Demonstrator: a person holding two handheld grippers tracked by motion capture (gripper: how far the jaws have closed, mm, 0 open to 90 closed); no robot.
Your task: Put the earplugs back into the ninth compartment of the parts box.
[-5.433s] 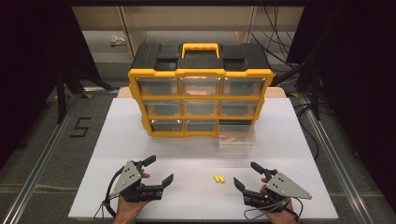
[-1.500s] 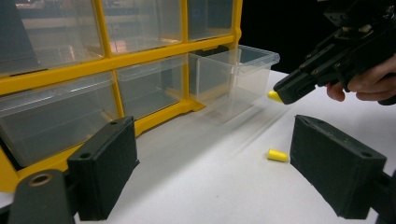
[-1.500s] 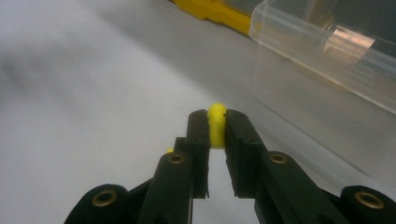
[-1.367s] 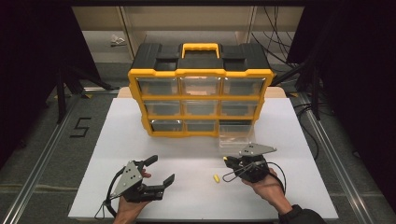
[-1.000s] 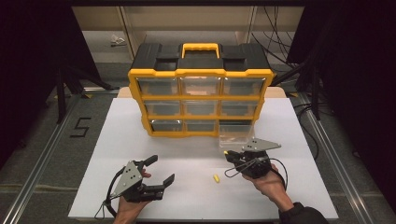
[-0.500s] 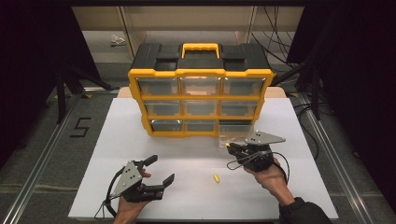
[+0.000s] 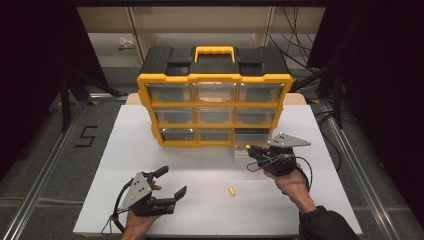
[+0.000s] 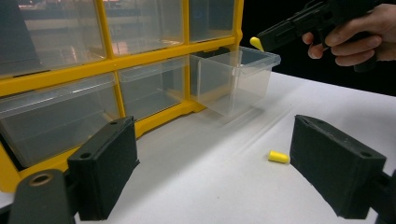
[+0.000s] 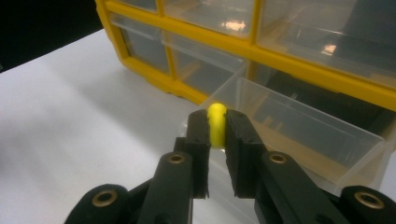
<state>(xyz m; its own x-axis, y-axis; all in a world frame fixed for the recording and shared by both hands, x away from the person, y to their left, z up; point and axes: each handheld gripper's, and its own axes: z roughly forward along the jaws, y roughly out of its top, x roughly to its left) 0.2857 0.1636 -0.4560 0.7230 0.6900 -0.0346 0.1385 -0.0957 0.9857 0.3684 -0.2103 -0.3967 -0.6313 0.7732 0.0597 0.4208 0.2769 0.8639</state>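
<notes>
Drawer (image 9: 299, 128) (pulled out) beside organizer (image 7: 215, 95) | second earplug (image 7: 231, 191) loose on table (image 7: 125, 150)

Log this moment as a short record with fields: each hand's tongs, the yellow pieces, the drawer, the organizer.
right tongs: shut on a yellow earplug, held at the rim of the pulled-out drawer
left tongs: open, empty, resting low near the table's front edge
pulled-out drawer: clear plastic, bottom row, right end, drawn forward
loose yellow earplug: lying on the white table, between the two hands
organizer: yellow frame, black top, nine clear drawers, others closed
</notes>
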